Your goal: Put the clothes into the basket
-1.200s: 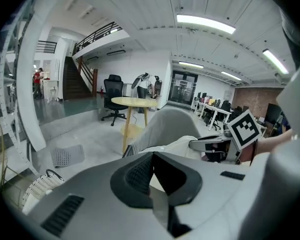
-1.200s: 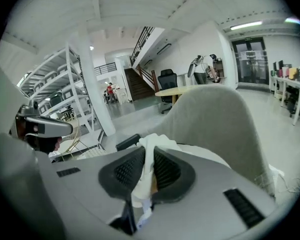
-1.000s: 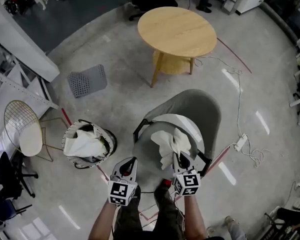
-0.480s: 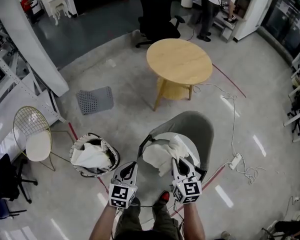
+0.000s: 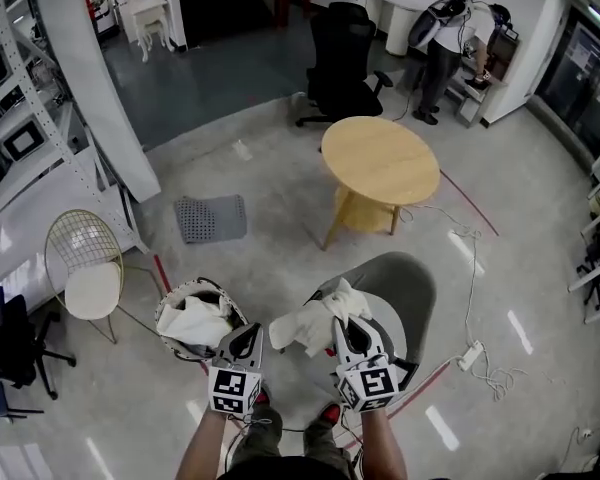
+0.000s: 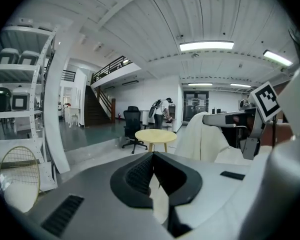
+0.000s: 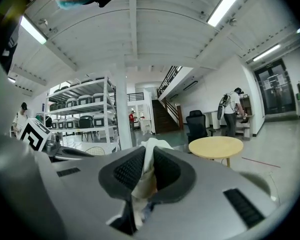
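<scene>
R hand-held gripper (image 5: 344, 324) clamps white cloth (image 5: 302, 328) (basket (image 5: 161, 324) nearby).

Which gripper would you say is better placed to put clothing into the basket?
Right: the right gripper is clamped on the white cloth; the left gripper, though nearer the basket, is empty.

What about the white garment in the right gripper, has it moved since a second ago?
Yes. The white garment has shifted left, past the grey chair's left edge, toward the basket.
</scene>
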`<state>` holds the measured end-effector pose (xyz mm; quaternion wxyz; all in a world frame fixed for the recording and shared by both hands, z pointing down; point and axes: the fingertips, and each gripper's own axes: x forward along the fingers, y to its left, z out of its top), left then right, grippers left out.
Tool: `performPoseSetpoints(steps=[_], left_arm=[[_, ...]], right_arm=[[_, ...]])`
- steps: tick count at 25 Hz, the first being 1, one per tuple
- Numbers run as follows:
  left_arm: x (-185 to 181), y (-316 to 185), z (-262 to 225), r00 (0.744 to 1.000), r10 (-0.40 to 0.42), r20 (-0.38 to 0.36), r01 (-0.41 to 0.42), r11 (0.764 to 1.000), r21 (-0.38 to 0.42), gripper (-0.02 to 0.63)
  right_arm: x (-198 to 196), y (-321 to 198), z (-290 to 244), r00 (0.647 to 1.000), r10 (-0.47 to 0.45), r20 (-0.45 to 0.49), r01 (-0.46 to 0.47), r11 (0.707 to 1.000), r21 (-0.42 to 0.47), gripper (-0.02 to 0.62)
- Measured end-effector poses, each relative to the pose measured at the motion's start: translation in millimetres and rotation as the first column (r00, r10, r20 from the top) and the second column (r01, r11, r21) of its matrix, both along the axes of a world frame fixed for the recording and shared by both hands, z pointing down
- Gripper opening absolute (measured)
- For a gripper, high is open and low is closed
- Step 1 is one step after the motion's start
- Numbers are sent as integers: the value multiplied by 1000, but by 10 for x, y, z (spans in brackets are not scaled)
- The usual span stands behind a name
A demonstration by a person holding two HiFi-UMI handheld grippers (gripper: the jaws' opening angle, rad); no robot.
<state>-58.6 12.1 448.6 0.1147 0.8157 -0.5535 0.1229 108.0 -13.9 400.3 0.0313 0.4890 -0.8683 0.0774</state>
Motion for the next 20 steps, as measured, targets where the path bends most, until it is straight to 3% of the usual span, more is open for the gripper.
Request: performPoseSetpoints(steps=[9, 20], left_arm=[[-732, 38, -69, 995, -102, -4, 102, 995, 10, 8], [-1559, 122, -22, 973, -229, 2, 229, 973, 10, 7]], right_arm=[[-796, -60, -65, 994, -105, 19, 104, 994, 9, 60], [-1777, -145, 1, 966, -257, 22, 257, 966, 10, 58]])
